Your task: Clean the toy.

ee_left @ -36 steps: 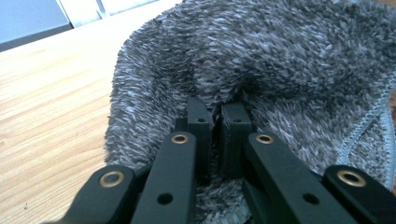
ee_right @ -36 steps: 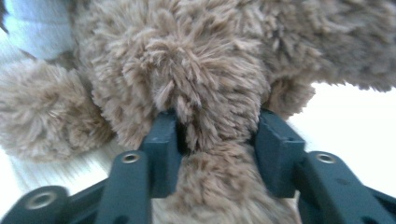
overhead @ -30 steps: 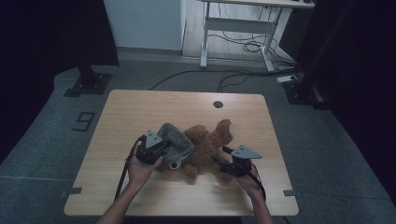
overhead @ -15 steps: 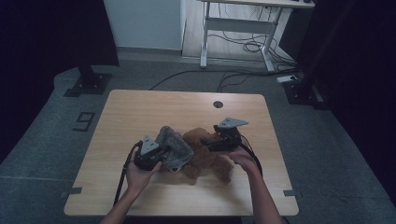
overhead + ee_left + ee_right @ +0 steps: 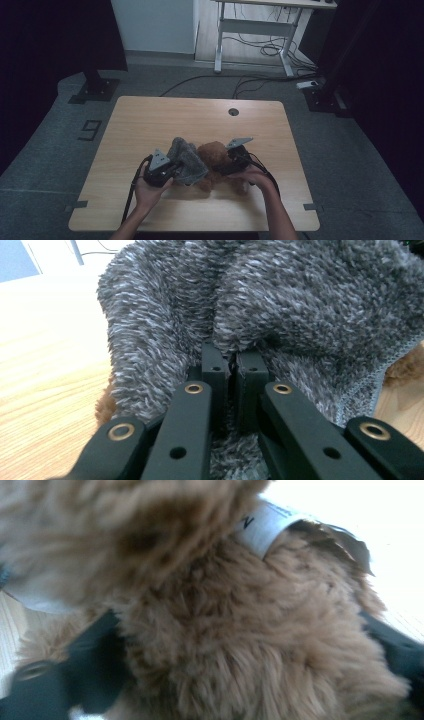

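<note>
Grey floor lies all around a wooden table (image 5: pixel 150 120) in the high view, and dark curtains hang at both sides. Near the lower middle of the frame a brown teddy bear (image 5: pixel 214 152) lies on the table. A fuzzy grey cloth (image 5: pixel 187 160) rests on the bear's left side. The left gripper (image 5: pixel 172 171) sits at the lower left of the cloth, held by a hand. The right gripper (image 5: pixel 231 164) sits on the right side of the bear, held by the other hand.

From the left gripper view, the two black fingers (image 5: pixel 215 370) are clenched tight on a fold of the grey cloth, which takes up most of the frame. A bit of brown fur peeks out at the far right edge, and pale table wood shows at the left.

Up close in the right gripper view, the picture is blurry. Brown fur sits right between the two black fingers (image 5: pixel 95 670), which have just been opening wide and then easing in a little. They seem spread apart around the bear, not pressing it. A white tag (image 5: pixel 265 525) sticks out at the upper middle.
</note>
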The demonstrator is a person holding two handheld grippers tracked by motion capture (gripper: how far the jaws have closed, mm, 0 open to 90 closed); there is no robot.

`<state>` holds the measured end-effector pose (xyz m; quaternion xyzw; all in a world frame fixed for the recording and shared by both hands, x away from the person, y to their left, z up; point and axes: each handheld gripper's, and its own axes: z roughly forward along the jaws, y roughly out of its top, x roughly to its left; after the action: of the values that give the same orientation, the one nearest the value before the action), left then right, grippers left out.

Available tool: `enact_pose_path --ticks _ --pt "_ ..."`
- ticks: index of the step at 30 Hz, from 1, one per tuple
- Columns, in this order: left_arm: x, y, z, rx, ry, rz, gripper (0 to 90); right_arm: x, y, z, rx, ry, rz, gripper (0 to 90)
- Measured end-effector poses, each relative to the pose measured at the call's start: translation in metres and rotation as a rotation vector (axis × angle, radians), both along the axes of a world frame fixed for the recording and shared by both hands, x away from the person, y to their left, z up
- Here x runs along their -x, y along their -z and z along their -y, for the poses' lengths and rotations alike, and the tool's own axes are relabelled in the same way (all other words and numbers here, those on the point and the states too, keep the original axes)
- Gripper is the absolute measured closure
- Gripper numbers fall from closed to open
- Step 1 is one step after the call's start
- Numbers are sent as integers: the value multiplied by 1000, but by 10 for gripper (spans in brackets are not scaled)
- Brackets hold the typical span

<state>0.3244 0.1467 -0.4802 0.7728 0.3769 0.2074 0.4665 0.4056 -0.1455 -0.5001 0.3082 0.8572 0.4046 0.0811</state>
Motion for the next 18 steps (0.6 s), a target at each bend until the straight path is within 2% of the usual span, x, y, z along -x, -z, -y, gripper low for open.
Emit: enact_pose_path --ticks 3,6,11,15,18 --pt "0 0 2 -4 -3 7 854 6 1 1 -4 11 58 333" --pt "-2 1 4 -3 -11 14 854 11 -1 -3 15 28 118 422" --pt "-11 -1 6 11 -29 20 853 14 -5 -10 64 72 238 492" --pt "-29 -6 11 16 -46 8 850 7 -5 -15 96 167 356 538" --pt "-37 -6 12 16 -55 -1 850 1 -4 -14 79 185 351 534"
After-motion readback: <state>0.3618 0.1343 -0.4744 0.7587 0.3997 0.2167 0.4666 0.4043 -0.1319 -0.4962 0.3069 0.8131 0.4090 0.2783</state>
